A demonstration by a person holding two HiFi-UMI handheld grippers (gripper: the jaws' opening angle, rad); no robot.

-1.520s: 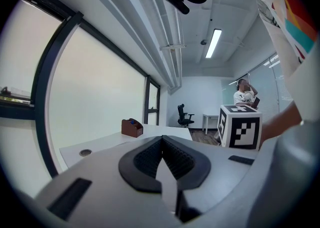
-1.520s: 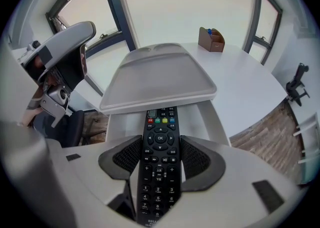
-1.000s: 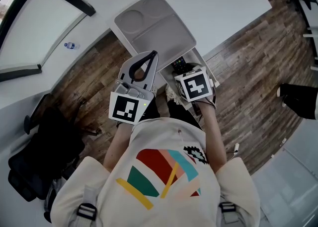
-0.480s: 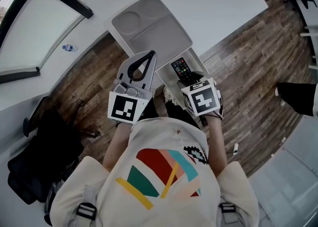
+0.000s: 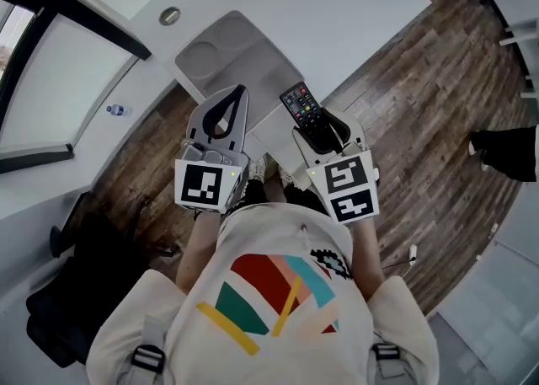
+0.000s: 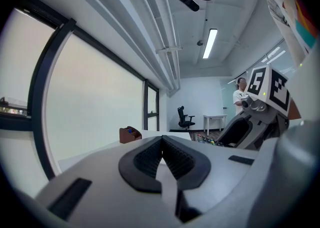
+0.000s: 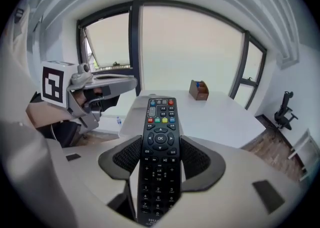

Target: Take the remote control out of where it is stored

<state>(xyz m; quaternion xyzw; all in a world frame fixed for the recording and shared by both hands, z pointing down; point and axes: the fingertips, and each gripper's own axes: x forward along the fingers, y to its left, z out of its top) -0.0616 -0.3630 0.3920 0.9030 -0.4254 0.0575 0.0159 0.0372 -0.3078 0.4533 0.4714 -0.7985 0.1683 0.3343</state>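
**Change of state.** Beside the white desk (image 5: 354, 4), the storage drawer (image 5: 268, 132) at 5 o'clock of the grey tray (image 5: 227, 55) no longer holds the remote control (image 5: 296, 102). Over the last second the right gripper (image 5: 313, 126) has raised it clear of the drawer.

**Judgement.** The removal is essentially done.

**Tools.** The right jaws stand wide, clamped on the remote's lower half. The left gripper (image 5: 226, 114), at 9 o'clock of the right, has its jaws together and empty.

**Remote.** Black, slim and face up, with its nose toward 11 o'clock. Coloured buttons sit near the nose and an OK ring at mid-body.
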